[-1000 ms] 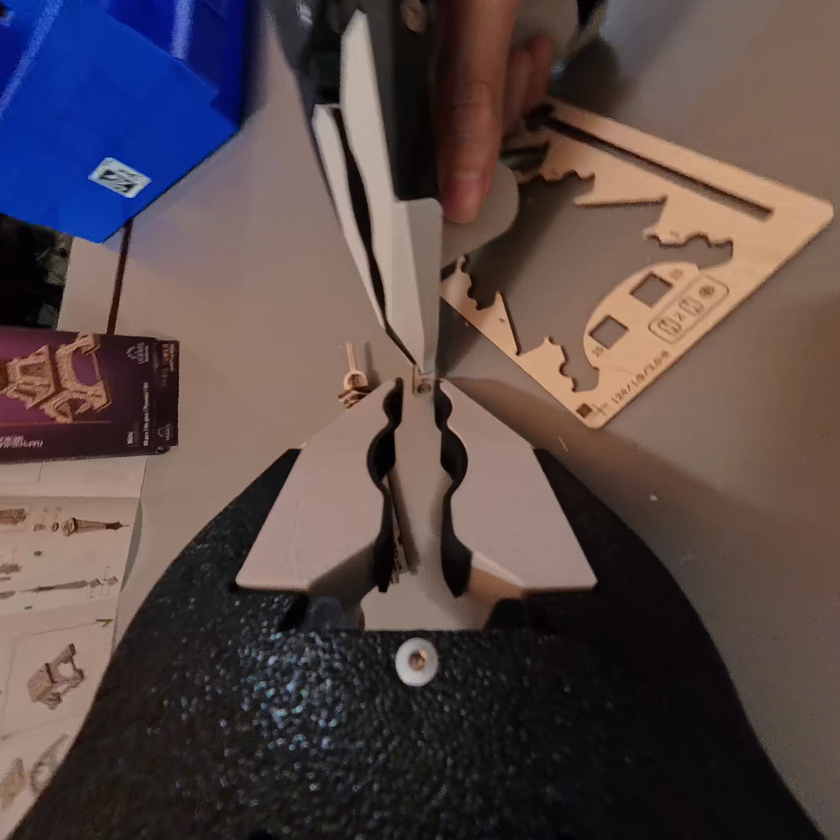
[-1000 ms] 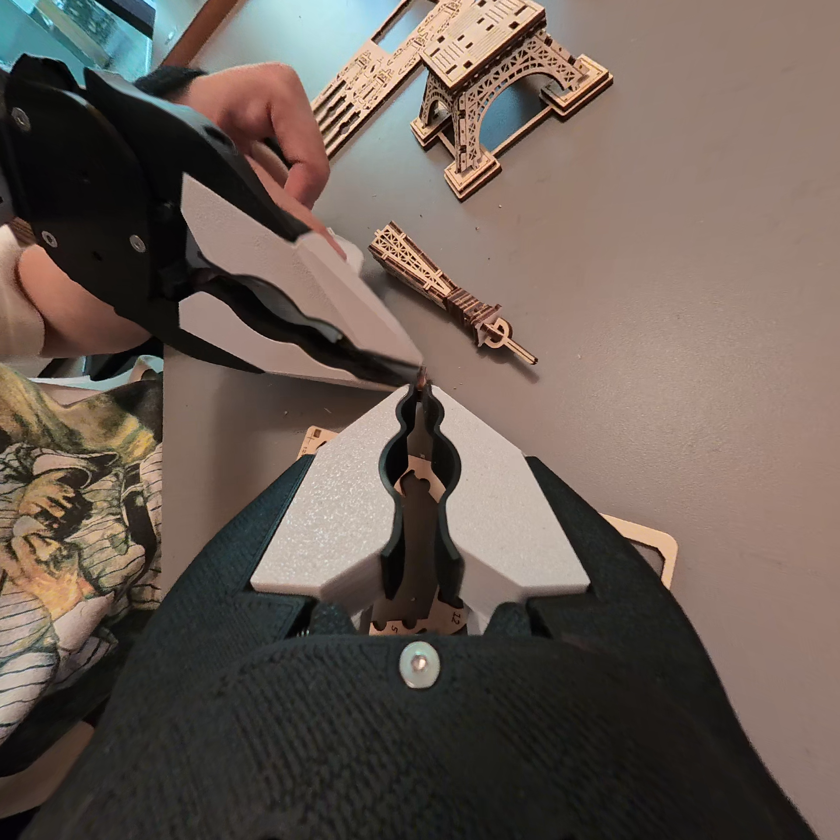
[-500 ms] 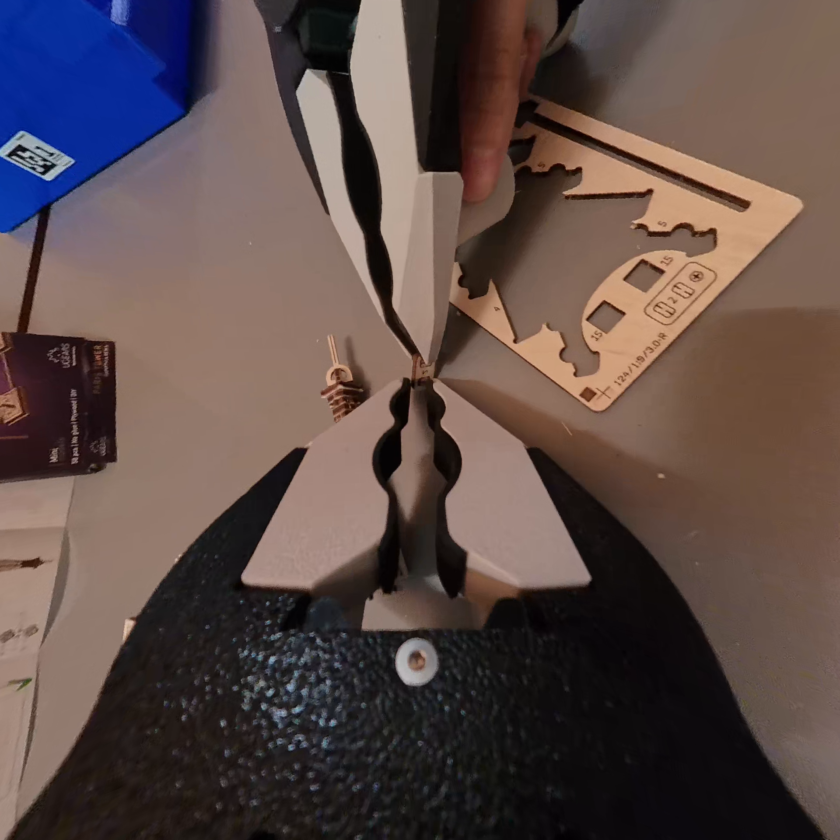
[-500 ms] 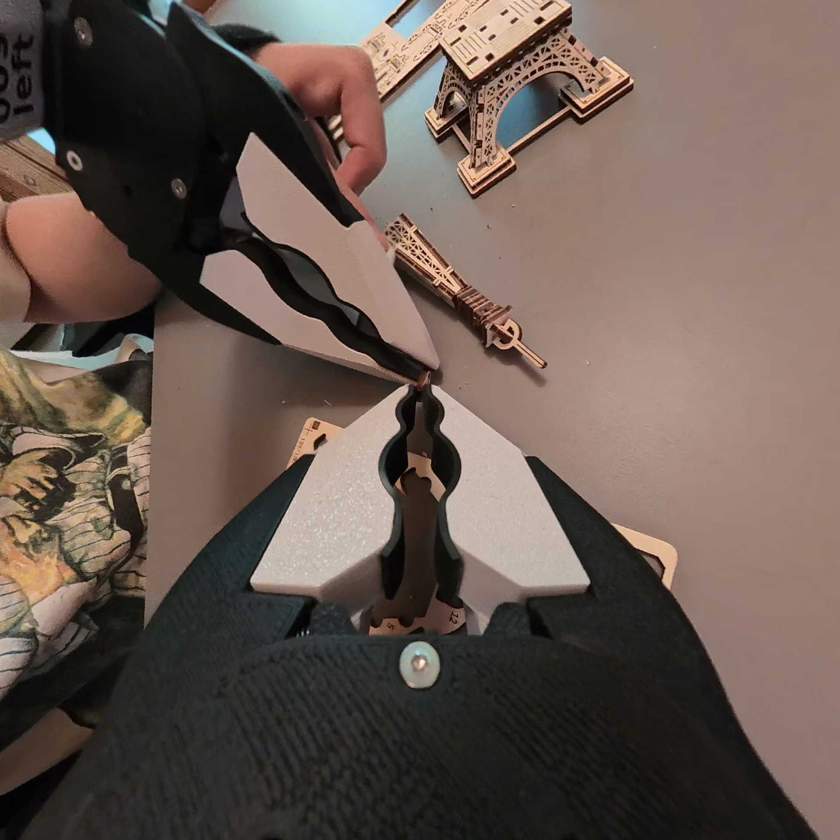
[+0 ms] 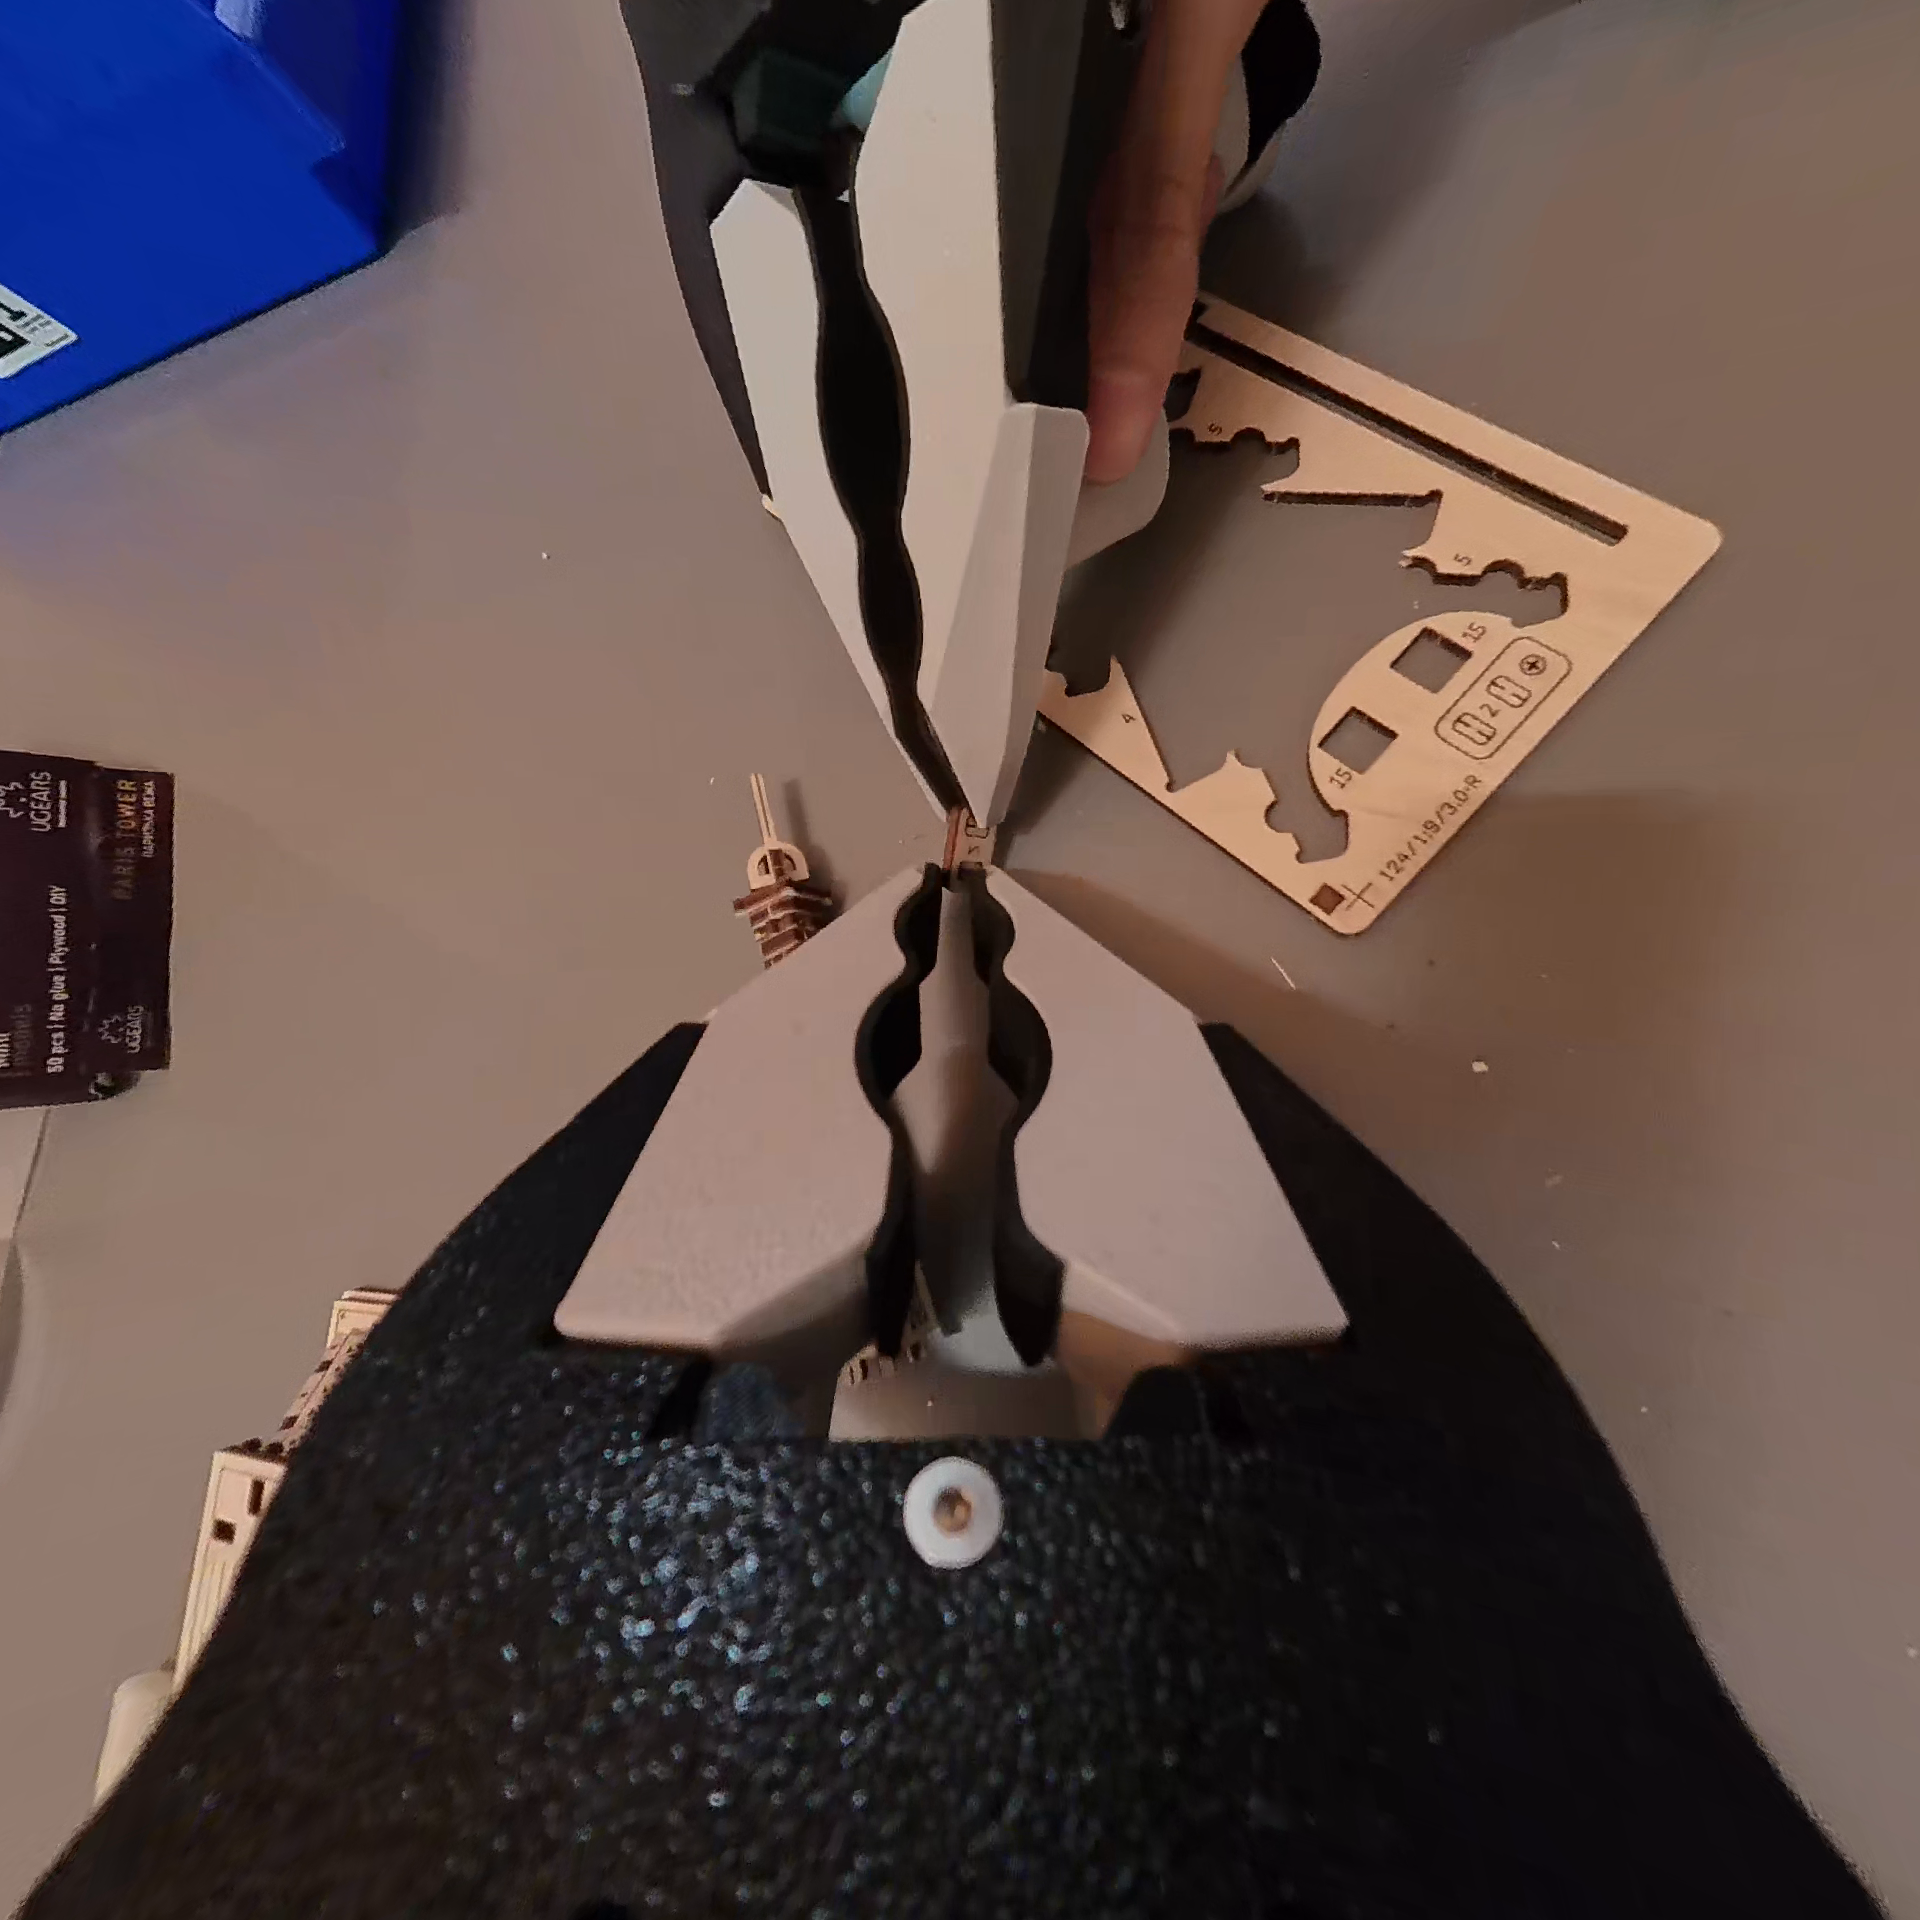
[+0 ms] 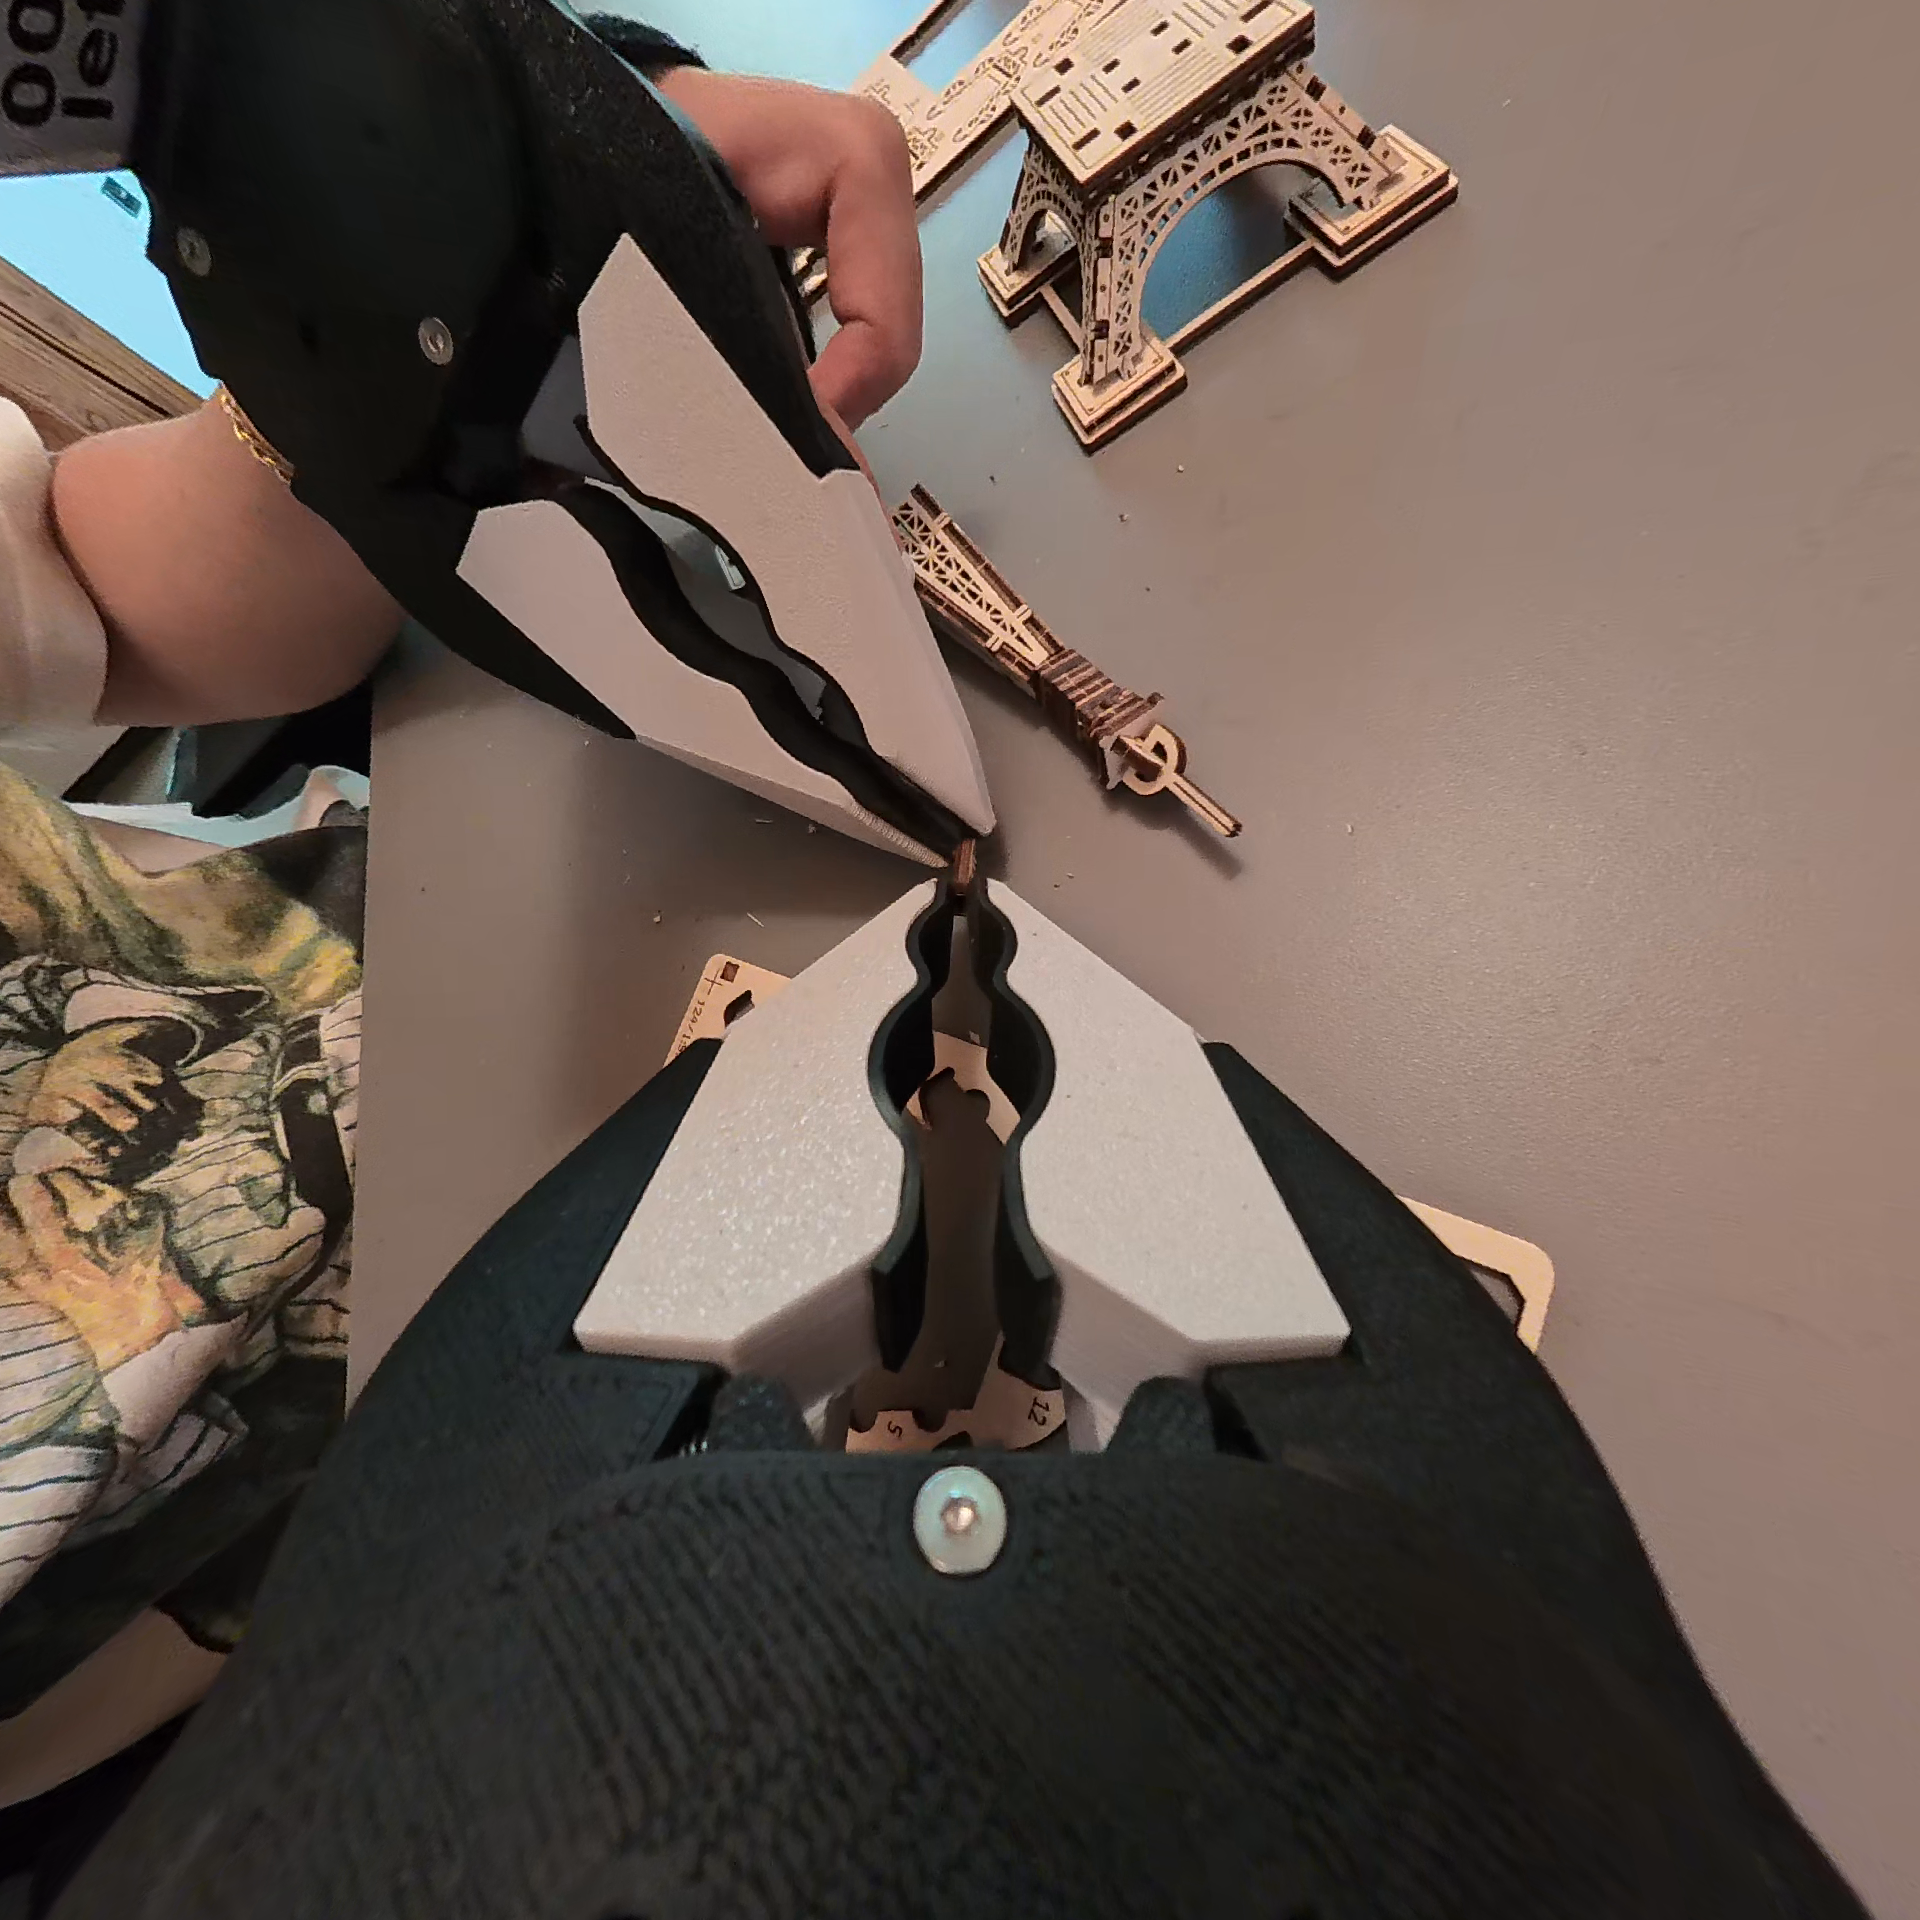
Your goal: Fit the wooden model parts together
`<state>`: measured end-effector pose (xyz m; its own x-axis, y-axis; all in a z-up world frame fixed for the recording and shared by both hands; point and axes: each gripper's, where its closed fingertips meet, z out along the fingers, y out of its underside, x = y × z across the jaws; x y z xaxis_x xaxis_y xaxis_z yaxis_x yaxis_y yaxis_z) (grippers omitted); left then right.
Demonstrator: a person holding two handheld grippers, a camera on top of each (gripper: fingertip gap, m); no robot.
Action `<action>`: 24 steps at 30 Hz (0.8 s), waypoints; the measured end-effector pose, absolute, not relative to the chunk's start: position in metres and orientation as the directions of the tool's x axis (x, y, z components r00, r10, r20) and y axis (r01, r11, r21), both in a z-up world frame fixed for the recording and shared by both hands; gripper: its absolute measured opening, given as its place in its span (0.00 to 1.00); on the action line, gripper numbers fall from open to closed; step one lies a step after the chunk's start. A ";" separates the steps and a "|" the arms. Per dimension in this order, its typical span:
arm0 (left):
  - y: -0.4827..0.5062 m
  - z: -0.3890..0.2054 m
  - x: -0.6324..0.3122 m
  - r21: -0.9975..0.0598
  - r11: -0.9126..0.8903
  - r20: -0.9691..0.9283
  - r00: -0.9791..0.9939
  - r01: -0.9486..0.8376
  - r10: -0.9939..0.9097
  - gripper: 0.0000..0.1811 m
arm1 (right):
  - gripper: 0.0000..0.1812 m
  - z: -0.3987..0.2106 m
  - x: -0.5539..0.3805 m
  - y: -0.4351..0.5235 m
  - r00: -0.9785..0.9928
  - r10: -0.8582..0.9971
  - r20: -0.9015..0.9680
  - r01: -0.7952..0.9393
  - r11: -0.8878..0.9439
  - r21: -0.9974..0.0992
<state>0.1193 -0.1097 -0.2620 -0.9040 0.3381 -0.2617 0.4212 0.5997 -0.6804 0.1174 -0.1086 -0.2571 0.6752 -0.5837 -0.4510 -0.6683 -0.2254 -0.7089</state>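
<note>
A tiny wooden part (image 5: 968, 837) is pinched where the two grippers meet tip to tip, above the grey table. My left gripper (image 5: 956, 881) is shut on its near end. My right gripper (image 5: 971, 808) comes down from the top of the left wrist view, shut on the far end. In the right wrist view my right gripper (image 6: 961, 896) is at the bottom and the left gripper (image 6: 964, 840) reaches in from the upper left, with the part (image 6: 963, 864) between them. I cannot tell whether it is one piece or two. A wooden spire section (image 6: 1039, 665) lies on the table just beyond.
A wooden tower base (image 6: 1216, 187) stands at the far right of the right wrist view, with a flat part sheet (image 6: 935, 94) behind it. A punched-out plywood sheet (image 5: 1403, 675) lies to the right under the grippers. A blue box (image 5: 156, 177) and a dark carton (image 5: 83, 925) are at the left. Left and right tips are no more than a few centimetres apart.
Both grippers stay tip to tip on the small part. The left gripper has swung round the joint, now pointing down more steeply in the right wrist view; the boxes slid left in the left view.
</note>
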 end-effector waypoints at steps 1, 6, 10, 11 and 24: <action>-0.110 -0.262 0.119 -0.679 0.602 -0.260 -0.904 0.421 0.340 0.02 | 0.01 -0.257 0.117 -0.108 0.676 -0.583 -0.451 -0.668 -0.226 -0.709; -0.110 -0.262 0.119 -0.682 0.611 -0.233 -0.911 0.402 0.340 0.02 | 0.01 -0.257 0.117 -0.109 0.675 -0.583 -0.451 -0.668 -0.226 -0.709; -0.111 -0.261 0.121 -0.695 0.635 -0.171 -0.935 0.337 0.310 0.02 | 0.01 -0.257 0.117 -0.108 0.681 -0.584 -0.440 -0.662 -0.235 -0.712; -0.111 -0.261 0.121 -0.690 0.644 -0.165 -0.938 0.332 0.306 0.02 | 0.01 -0.257 0.117 -0.108 0.682 -0.583 -0.441 -0.662 -0.237 -0.711; -0.112 -0.263 0.127 -0.562 0.764 -0.135 -0.946 0.317 0.293 0.10 | 0.01 -0.257 0.115 -0.108 0.680 -0.575 -0.454 -0.667 -0.230 -0.709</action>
<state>0.1268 -0.1117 -0.2627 -0.9464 0.2935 -0.1351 0.3172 0.7643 -0.5615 0.1152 -0.1080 -0.2567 0.6804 -0.5751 -0.4542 -0.6671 -0.2295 -0.7087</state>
